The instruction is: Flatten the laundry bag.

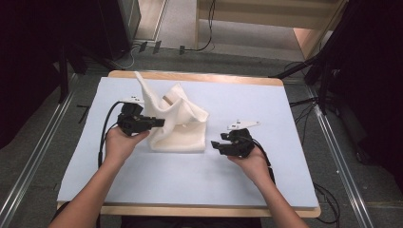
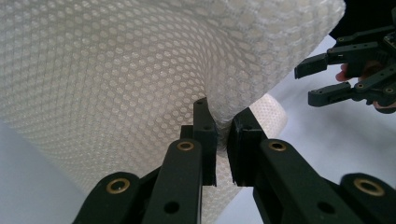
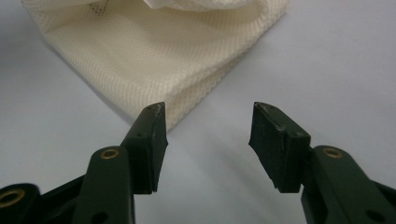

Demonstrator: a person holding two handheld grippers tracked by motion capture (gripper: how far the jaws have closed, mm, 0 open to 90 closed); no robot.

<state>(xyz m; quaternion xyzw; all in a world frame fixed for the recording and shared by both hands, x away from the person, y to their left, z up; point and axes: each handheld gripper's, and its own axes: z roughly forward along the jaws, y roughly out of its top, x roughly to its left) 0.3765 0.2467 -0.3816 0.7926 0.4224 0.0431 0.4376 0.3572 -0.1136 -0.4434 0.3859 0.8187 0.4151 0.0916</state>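
A cream mesh cloth (image 1: 173, 118) lies crumpled on the pale blue table, one part pulled up into a peak. My left gripper (image 1: 159, 122) is shut on a fold of that cloth (image 2: 140, 79), and its jaws pinch the mesh between the pads (image 2: 223, 144). My right gripper (image 1: 217, 145) stands open just right of the cloth, low over the table, with nothing between its fingers. In the right gripper view the cloth's corner (image 3: 173, 60) lies just beyond the open jaws (image 3: 208, 126). The right gripper (image 2: 322, 79) also appears at the far right of the left gripper view.
The pale blue mat (image 1: 190, 175) covers a wooden table whose edge (image 1: 199, 211) shows at the front. Cables (image 1: 102, 137) trail from both grippers. Dark stands and floor rails flank the table at left and right.
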